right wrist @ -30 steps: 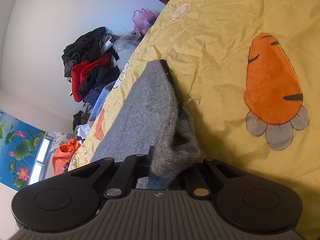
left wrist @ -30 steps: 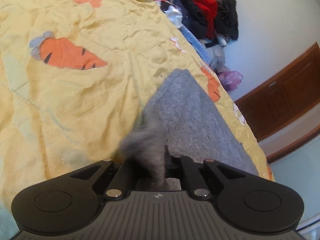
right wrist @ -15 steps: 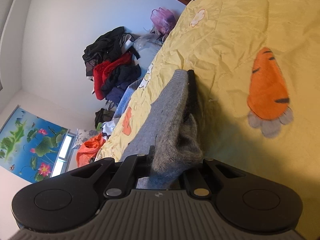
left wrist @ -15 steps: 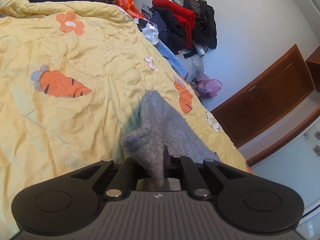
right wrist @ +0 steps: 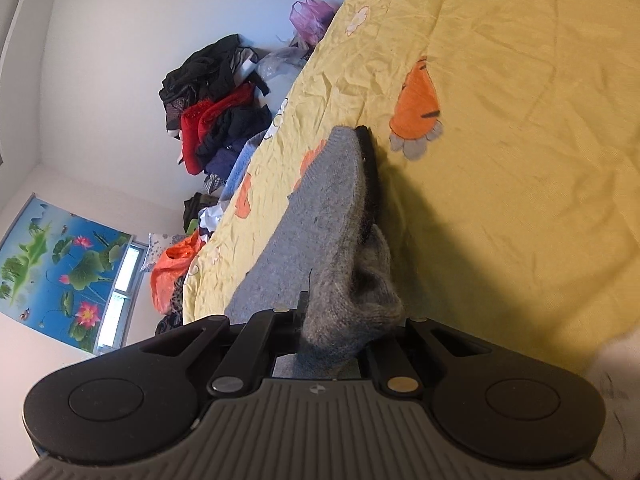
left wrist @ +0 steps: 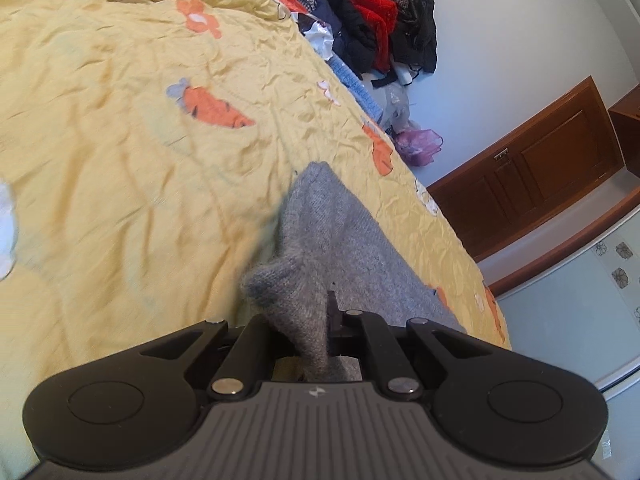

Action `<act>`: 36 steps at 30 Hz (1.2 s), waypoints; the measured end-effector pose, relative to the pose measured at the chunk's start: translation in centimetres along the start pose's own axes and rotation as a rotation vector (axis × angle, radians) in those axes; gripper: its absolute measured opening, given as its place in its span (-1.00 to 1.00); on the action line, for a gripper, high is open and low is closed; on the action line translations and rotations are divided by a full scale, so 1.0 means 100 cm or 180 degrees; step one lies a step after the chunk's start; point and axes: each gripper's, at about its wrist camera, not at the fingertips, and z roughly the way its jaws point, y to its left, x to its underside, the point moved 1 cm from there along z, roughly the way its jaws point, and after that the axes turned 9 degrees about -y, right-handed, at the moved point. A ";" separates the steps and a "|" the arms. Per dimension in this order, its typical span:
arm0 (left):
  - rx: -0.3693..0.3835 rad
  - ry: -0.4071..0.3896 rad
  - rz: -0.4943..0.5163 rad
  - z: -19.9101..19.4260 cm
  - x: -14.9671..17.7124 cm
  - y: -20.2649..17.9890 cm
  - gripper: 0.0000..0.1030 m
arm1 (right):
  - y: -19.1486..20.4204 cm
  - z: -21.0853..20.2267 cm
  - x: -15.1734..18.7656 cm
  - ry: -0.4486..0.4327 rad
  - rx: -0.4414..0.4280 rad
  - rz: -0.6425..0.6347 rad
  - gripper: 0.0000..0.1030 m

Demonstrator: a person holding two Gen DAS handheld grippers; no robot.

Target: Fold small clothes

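Plainly, the grey knitted garment [left wrist: 320, 248] hangs stretched between the two grippers, lifted over the yellow carrot-print bedspread [left wrist: 120, 160]. The left gripper [left wrist: 316, 332] has its jaws pressed together on one bunched corner, and the right gripper [right wrist: 340, 328] pinches another the same way. To do this step well, both corners should travel level and taut, so the far edge lands square before either grip loosens.

The right wrist view shows a dark strip [right wrist: 370, 168] along the garment's far edge, perhaps a lining or trim, which the left view hides, and also a lotus wall picture [right wrist: 60, 268]. The left wrist view alone shows the wooden cabinet [left wrist: 540, 168]. Both catch the pile of clothes [left wrist: 376, 32] against the wall.
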 end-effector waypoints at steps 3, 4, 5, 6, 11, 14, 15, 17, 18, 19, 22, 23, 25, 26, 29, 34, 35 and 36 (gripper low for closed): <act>-0.0004 0.0020 0.0056 -0.018 0.009 0.002 -0.91 | 0.000 -0.017 0.010 0.0022 -0.0002 -0.0022 -0.73; -0.0003 0.0024 0.0072 -0.025 0.011 0.004 -0.91 | -0.001 -0.023 0.013 0.0028 -0.0001 -0.0024 -0.73; -0.0004 0.0030 0.0079 -0.030 0.014 0.005 -0.91 | -0.002 -0.029 0.016 0.0037 0.0001 -0.0023 -0.73; -0.0008 0.0038 0.0093 -0.036 0.016 0.006 -0.91 | -0.003 -0.034 0.019 0.0050 0.0012 -0.0032 -0.73; -0.0059 0.0100 0.0130 -0.055 0.029 0.020 -0.91 | -0.016 -0.050 0.036 0.0107 0.0116 0.0013 -0.73; -0.0168 0.0153 0.0155 -0.055 0.038 0.032 -0.91 | -0.022 -0.049 0.043 0.0126 0.0186 -0.0006 -0.73; -0.0193 0.0154 0.0168 -0.054 0.041 0.035 -0.91 | -0.022 -0.047 0.045 0.0126 0.0213 -0.0034 -0.73; -0.0248 0.0170 0.0259 -0.050 0.046 0.035 -0.90 | -0.022 -0.045 0.046 0.0151 0.0260 -0.0050 -0.66; -0.0252 0.0199 0.0295 -0.048 0.047 0.035 -0.89 | -0.022 -0.045 0.046 0.0169 0.0322 -0.0025 -0.54; -0.0232 0.0234 0.0312 -0.048 0.048 0.035 -0.88 | -0.022 -0.048 0.045 0.0148 0.0440 -0.0027 -0.42; -0.0146 0.0378 0.0041 -0.055 0.040 0.044 -0.57 | -0.011 -0.065 0.038 0.0048 0.0479 -0.0271 0.03; -0.0082 0.0489 -0.0139 -0.059 0.034 0.049 -0.44 | -0.003 -0.072 0.034 -0.0018 0.0493 -0.0442 0.13; 0.0073 0.0434 -0.0445 -0.079 0.017 0.056 0.00 | 0.014 -0.080 0.025 -0.0154 0.0528 -0.0882 0.16; 0.0145 0.0302 -0.0490 -0.091 0.007 0.056 0.16 | 0.022 -0.077 0.019 -0.0194 0.0564 -0.1104 0.16; 0.0201 -0.0241 -0.0209 -0.114 -0.030 0.038 0.62 | 0.037 -0.049 -0.005 -0.0182 0.0617 -0.1472 0.27; 0.0191 -0.0331 0.0333 -0.041 -0.068 0.012 0.62 | 0.032 0.034 -0.057 -0.0014 0.0731 -0.1401 0.28; 0.0162 -0.0246 0.0460 -0.016 -0.070 0.010 0.62 | 0.032 0.049 -0.063 0.0031 0.0748 -0.1428 0.28; 0.0042 -0.0187 0.0559 0.008 -0.071 0.007 0.62 | 0.031 0.063 -0.069 0.0093 0.0752 -0.1445 0.28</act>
